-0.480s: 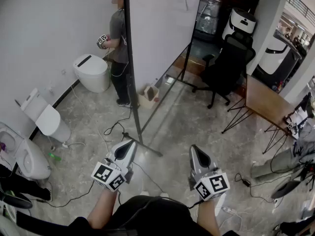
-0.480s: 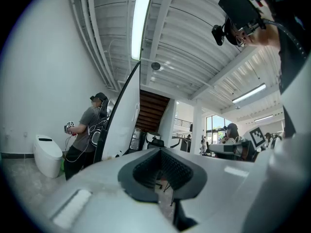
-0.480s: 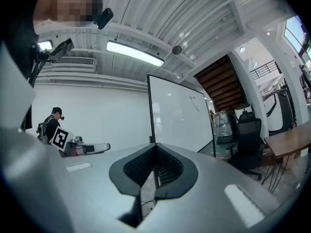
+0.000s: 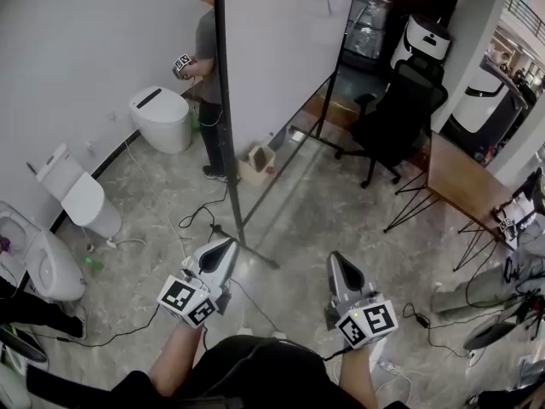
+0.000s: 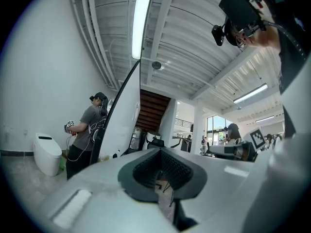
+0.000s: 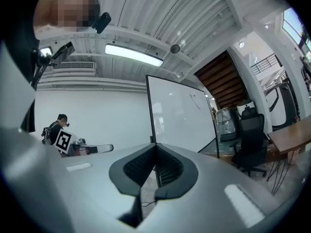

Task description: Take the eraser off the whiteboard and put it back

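Left tongs (image 4: 226, 247), right tongs (image 4: 337, 259) shut (empty) | ahead: whiteboard (image 4: 272, 49), floor cables (image 4: 182, 225)

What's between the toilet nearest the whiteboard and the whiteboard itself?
A person stands there, on the floor beside the toilet and close against the dark edge of the whiteboard. The head view shows it best.

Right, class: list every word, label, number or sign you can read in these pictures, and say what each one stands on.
No readable words or numbers in any view.
On the left gripper, marker cube: black-and-white square patterns only, no letters.
On the right gripper, marker cube: the same, patterns only.
On the whiteboard: a faint pen mark, too faint to read.
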The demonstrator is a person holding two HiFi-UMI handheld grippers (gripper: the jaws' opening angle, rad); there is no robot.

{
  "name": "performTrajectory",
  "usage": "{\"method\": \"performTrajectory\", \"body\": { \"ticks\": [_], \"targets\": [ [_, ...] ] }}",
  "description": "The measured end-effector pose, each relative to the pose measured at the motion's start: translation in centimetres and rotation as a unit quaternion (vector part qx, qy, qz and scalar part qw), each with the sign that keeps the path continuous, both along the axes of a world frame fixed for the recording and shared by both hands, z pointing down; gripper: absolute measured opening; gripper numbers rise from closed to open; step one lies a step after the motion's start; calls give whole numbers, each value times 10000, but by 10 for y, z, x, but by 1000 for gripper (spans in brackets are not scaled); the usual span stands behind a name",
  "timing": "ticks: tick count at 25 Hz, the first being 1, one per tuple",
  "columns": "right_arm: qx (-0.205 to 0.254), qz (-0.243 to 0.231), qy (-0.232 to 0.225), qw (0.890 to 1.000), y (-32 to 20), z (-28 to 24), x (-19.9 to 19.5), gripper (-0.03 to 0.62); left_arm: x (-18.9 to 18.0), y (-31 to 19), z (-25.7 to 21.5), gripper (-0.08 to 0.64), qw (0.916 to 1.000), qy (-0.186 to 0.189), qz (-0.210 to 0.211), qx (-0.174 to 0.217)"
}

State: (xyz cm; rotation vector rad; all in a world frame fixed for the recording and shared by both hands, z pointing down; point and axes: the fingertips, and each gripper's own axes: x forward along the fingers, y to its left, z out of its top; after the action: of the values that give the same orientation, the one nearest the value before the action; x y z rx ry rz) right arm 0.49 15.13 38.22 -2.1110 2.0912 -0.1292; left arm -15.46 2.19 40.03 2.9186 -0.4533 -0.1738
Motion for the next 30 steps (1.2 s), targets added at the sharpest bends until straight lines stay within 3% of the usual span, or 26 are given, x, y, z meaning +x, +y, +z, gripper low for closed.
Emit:
{"method": "performTrajectory", "body": {
  "ticks": [6,21,30],
  "targets": [
    [121,-49,-118,9998,6,4,15,9,15,7,6,6,9999,-78,52,48],
    [9,-380,-138,9992,26,18,49,9,39,33,16,6,9994,-133,-304,-123],
    [10,-528,-238,9983,37,23,57,9,47,49,18,5,9989,-265,-393,9]
  ]
}}
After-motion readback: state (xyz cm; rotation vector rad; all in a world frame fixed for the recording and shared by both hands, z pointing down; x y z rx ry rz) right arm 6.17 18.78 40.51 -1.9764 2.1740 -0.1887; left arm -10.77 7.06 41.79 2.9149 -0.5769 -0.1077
